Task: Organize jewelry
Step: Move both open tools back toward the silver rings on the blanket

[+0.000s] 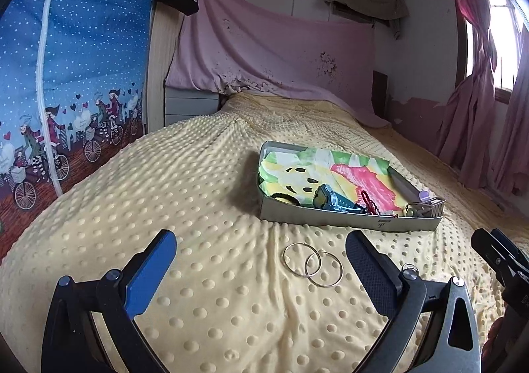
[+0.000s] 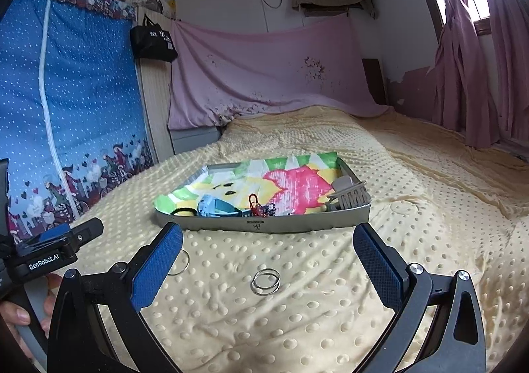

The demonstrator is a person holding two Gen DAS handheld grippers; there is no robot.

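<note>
Here, the left claw [image 1: 261, 260] stands spread wide and holds nothing, low over the bed [image 1: 205, 194]; two overlapping hoop earrings [image 1: 312, 264] lie flat on the dotted blanket between its fingers, touching neither. The right claw [image 2: 267, 260] is likewise spread and unladen, with a pair of small rings [image 2: 265, 281] on the blanket between its fingers. Just beyond both, toward the head of the bed, sits the tray [image 2: 297, 224], holding a blue watch [image 1: 330, 199] and red trinket [image 2: 254, 202].

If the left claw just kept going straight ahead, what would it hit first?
Probably the two hoop earrings lying on the blanket between the open left claw fingers; past them, the tray's near wall. Depth is uncertain.
</note>
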